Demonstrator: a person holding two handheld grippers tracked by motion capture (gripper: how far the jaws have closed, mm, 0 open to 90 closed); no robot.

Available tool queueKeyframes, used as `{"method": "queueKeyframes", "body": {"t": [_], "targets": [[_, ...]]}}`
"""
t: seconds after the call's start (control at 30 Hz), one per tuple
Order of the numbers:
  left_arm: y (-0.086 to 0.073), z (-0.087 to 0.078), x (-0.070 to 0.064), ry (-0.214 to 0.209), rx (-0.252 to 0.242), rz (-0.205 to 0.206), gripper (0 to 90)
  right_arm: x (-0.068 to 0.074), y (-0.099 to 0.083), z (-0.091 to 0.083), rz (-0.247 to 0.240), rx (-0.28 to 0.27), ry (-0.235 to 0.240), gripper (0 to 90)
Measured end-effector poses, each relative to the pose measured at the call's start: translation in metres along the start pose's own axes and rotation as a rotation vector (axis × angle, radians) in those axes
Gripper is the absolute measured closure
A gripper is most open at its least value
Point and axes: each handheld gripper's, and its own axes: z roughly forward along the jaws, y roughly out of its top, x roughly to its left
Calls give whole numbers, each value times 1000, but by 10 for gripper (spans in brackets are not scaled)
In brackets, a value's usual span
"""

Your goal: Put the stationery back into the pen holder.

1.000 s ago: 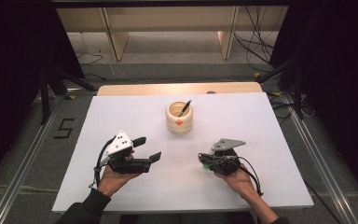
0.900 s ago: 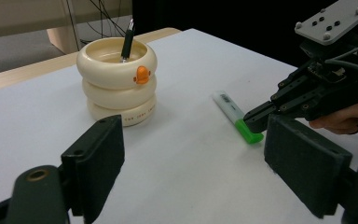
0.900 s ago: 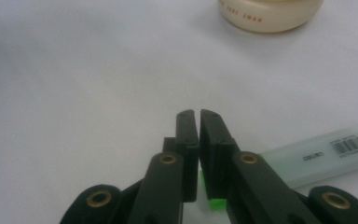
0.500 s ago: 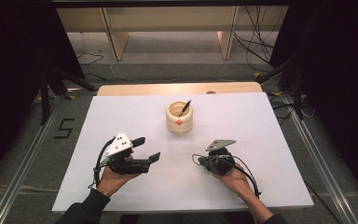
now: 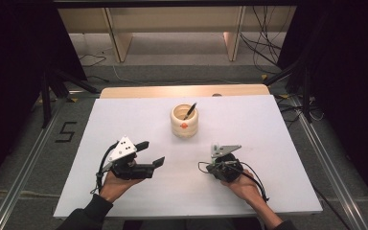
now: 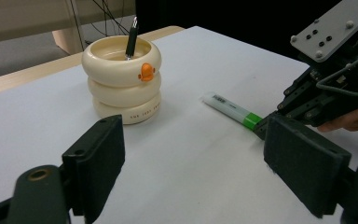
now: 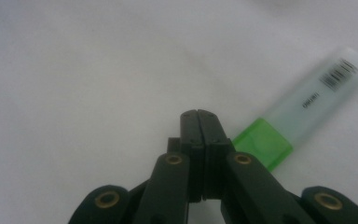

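Observation:
A cream ringed pen holder with an orange duck beak stands mid-table, and a black pen leans in it. My left gripper rests open at the left front, aimed at the holder with nothing between its jaws. A white marker with a green band lies flat on the table. The right gripper tilts down at the marker's green end. Its jaws are shut together, and the marker lies just beside them, its green end running under the right jaw.
The white table top has a wooden strip along its far edge. Beyond it stand wooden shelf legs and loose cables on the floor. A black cable trails from the right gripper.
The right gripper has shifted slightly left and pitched down toward the table. The left gripper, holder and pen have stayed still.

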Motion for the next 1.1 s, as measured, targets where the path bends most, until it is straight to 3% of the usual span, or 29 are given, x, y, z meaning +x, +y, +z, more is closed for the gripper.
{"method": "queueKeyframes", "body": {"t": [0.63, 1.1], "targets": [[-1, 1, -1, 7, 6, 17, 200, -25, -16, -16, 3, 72, -53, 900], [-1, 2, -2, 3, 12, 21, 200, -45, -20, -24, 29, 93, -104, 900]]}}
